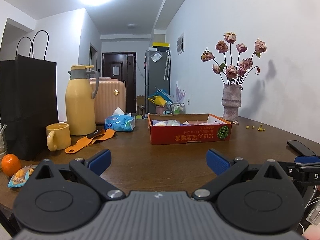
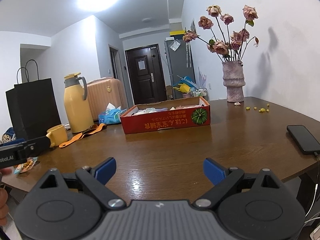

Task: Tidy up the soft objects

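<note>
Left wrist view shows my left gripper [image 1: 158, 161] with its blue pads spread wide and nothing between them, hovering over the near edge of the brown table [image 1: 160, 156]. Straight ahead of it sits the red cardboard box [image 1: 190, 135], my landmark, with pale soft items [image 1: 173, 122] lying inside. Left of the box are a blue tissue pack [image 1: 119, 122], a yellow thermos [image 1: 80, 102], a yellow mug [image 1: 58, 137] and an orange strap [image 1: 91, 140]. Right of the box, a vase of dried roses [image 1: 231, 102] stands against the wall. In the right wrist view, my right gripper [image 2: 159, 171] is likewise spread apart and holds nothing, well short of the box [image 2: 166, 121]. A black phone [image 2: 303, 139] lies right of the box, near the table's edge.
</note>
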Motion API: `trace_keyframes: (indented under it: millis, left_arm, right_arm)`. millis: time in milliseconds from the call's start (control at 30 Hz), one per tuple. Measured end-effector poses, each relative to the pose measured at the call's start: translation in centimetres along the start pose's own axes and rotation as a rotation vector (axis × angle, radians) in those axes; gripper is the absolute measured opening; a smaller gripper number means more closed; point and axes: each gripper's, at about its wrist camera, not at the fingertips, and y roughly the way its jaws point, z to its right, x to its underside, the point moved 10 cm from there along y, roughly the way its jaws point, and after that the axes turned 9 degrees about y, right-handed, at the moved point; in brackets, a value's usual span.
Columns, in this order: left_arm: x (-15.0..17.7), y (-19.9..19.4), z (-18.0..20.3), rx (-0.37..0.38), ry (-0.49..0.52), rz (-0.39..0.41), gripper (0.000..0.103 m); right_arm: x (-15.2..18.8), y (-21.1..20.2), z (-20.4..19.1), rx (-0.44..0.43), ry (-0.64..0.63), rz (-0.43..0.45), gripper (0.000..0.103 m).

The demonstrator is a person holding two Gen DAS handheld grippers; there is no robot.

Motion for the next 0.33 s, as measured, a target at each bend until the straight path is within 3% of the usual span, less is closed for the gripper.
trace_keyframes:
  millis: [333]
  left_arm:
    - [-0.18, -0.49, 0.05, -0.011, 0.002, 0.026, 0.103]
  right_arm:
    - [-0.07, -0.13, 0.09, -0.001, 0.005, 0.014, 0.094]
